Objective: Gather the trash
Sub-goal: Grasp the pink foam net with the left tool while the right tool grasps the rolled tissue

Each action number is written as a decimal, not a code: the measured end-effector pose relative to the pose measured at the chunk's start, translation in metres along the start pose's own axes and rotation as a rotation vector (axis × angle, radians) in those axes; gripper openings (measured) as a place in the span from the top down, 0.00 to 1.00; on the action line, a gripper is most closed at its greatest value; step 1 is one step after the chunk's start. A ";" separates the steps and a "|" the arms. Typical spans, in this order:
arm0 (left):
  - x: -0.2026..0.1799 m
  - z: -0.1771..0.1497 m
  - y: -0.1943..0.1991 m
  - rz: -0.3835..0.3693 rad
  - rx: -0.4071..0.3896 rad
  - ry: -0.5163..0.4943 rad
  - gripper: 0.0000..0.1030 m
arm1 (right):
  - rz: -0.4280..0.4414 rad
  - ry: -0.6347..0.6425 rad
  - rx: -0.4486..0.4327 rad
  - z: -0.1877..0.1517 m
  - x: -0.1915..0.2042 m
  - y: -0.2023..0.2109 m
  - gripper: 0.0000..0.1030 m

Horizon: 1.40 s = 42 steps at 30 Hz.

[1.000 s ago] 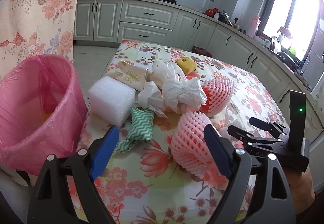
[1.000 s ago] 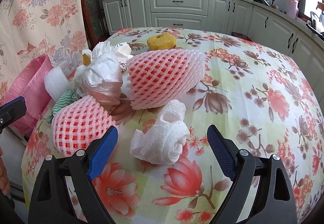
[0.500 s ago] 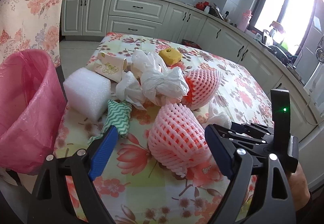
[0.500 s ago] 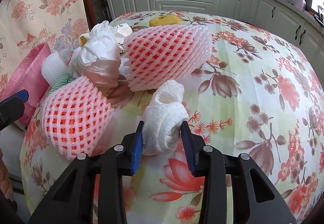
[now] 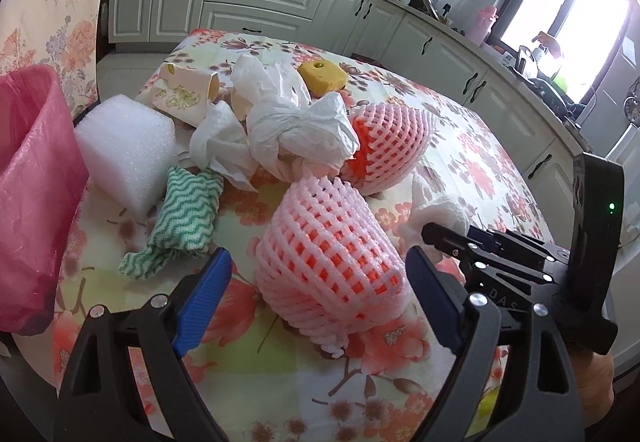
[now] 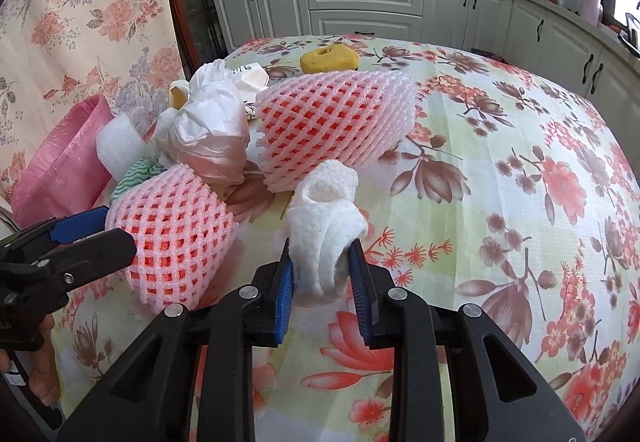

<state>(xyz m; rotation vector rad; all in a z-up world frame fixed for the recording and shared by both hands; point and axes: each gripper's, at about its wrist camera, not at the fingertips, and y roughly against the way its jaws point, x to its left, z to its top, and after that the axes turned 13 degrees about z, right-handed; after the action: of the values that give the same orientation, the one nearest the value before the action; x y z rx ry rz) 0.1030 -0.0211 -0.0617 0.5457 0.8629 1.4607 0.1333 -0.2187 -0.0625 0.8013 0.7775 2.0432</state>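
Table: covered by a floral tablecloth (image 6: 520,178) that fills most of both views; all the trash lies on it.
Bin: a pink bag-lined bin (image 5: 32,194) stands off the table's edge at 9 o'clock in the left wrist view, well apart from both grippers.
Far foam net: a pink foam net sleeve (image 6: 336,130) lies on its side near the middle of the right wrist view, toward 12 o'clock from the right gripper.
Near foam net: a second pink foam net (image 5: 328,254) sits directly between the left gripper's two blue pads, which do not touch it.
White foam block: a foam block (image 5: 128,150) lies at 10 o'clock in the left wrist view, just beside the bin.
Plastic bag: a knotted white plastic bag (image 5: 296,134) lies against the far net, toward 12 o'clock.
Striped cloth: a green and white cloth (image 5: 184,218) lies touching the foam block's near side.
Paper cup: a tipped printed cup (image 5: 184,98) lies behind the foam block.
Sponge: a yellow sponge (image 6: 330,60) lies at 12 o'clock, beyond the far net.
White foam wad: a rolled white foam wad (image 6: 324,234) sits pinched at its lower end.
Left gripper: left gripper (image 5: 316,302) has its jaws spread wide, straddling the near net.
Right gripper: right gripper (image 6: 322,290) is clenched on the white foam wad, blue pads pressing both sides.
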 end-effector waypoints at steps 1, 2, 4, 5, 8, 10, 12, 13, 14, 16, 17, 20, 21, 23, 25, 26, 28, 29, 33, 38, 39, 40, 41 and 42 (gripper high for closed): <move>0.001 0.000 -0.002 -0.004 0.006 0.005 0.17 | -0.001 -0.001 -0.004 0.001 0.000 0.002 0.74; 0.002 0.001 -0.004 -0.004 0.012 0.011 0.18 | -0.001 -0.002 -0.008 0.001 0.000 0.003 0.74; 0.002 0.002 -0.008 -0.016 0.027 0.016 0.21 | -0.002 -0.003 -0.015 0.002 -0.001 0.006 0.74; 0.002 0.001 -0.009 -0.025 0.034 0.013 0.30 | -0.002 -0.004 -0.018 0.003 -0.001 0.007 0.74; 0.000 0.000 -0.012 -0.028 0.044 0.001 0.40 | -0.002 -0.006 -0.025 0.003 -0.001 0.010 0.74; 0.000 -0.001 -0.013 -0.029 0.048 -0.008 0.49 | -0.003 -0.007 -0.029 0.004 -0.002 0.011 0.74; 0.000 -0.001 -0.012 -0.030 0.043 -0.015 0.58 | -0.006 -0.007 -0.035 0.004 -0.001 0.013 0.74; 0.000 -0.001 -0.011 -0.032 0.039 -0.016 0.60 | -0.007 -0.006 -0.039 0.005 -0.001 0.014 0.74; 0.000 0.000 -0.010 -0.034 0.036 -0.018 0.63 | -0.007 -0.006 -0.044 0.005 -0.001 0.016 0.74; 0.000 0.002 -0.006 -0.032 0.026 -0.024 0.65 | -0.011 -0.005 -0.057 0.007 0.000 0.020 0.74; 0.000 0.002 -0.004 -0.031 0.020 -0.026 0.66 | -0.012 -0.005 -0.065 0.008 0.001 0.022 0.74; 0.000 0.003 0.006 -0.023 -0.002 -0.033 0.66 | -0.019 -0.002 -0.088 0.011 0.002 0.029 0.74; 0.001 0.003 0.010 -0.021 -0.012 -0.034 0.66 | -0.019 -0.002 -0.094 0.012 0.002 0.031 0.74; 0.000 0.005 0.019 -0.019 -0.033 -0.040 0.66 | -0.019 0.000 -0.106 0.014 0.003 0.035 0.74; -0.001 0.007 0.029 -0.017 -0.056 -0.047 0.66 | -0.018 0.003 -0.116 0.016 0.005 0.040 0.74; -0.002 0.008 0.034 -0.017 -0.066 -0.049 0.66 | -0.018 0.003 -0.122 0.017 0.006 0.041 0.74; -0.003 0.010 0.042 -0.013 -0.086 -0.053 0.66 | -0.020 0.004 -0.135 0.019 0.007 0.046 0.74; -0.003 0.011 0.046 -0.007 -0.096 -0.054 0.66 | -0.020 0.004 -0.141 0.020 0.007 0.048 0.74; 0.000 0.016 0.061 0.008 -0.133 -0.050 0.66 | -0.017 0.009 -0.165 0.023 0.010 0.057 0.74; 0.009 0.021 0.076 0.034 -0.171 -0.037 0.66 | -0.009 0.026 -0.190 0.028 0.019 0.068 0.74; 0.012 0.023 0.079 0.039 -0.177 -0.032 0.66 | -0.006 0.029 -0.195 0.029 0.020 0.070 0.74; 0.015 0.024 0.082 0.043 -0.184 -0.027 0.66 | -0.004 0.032 -0.199 0.030 0.022 0.072 0.74; 0.018 0.025 0.085 0.047 -0.191 -0.021 0.66 | -0.002 0.035 -0.203 0.031 0.024 0.073 0.74; 0.021 0.026 0.088 0.052 -0.199 -0.016 0.66 | 0.000 0.038 -0.207 0.032 0.026 0.075 0.74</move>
<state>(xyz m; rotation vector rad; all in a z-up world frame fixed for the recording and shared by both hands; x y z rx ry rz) 0.0661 0.0112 0.0193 0.4333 0.6854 1.5675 0.1115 -0.2264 0.0201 0.6472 0.5740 2.1032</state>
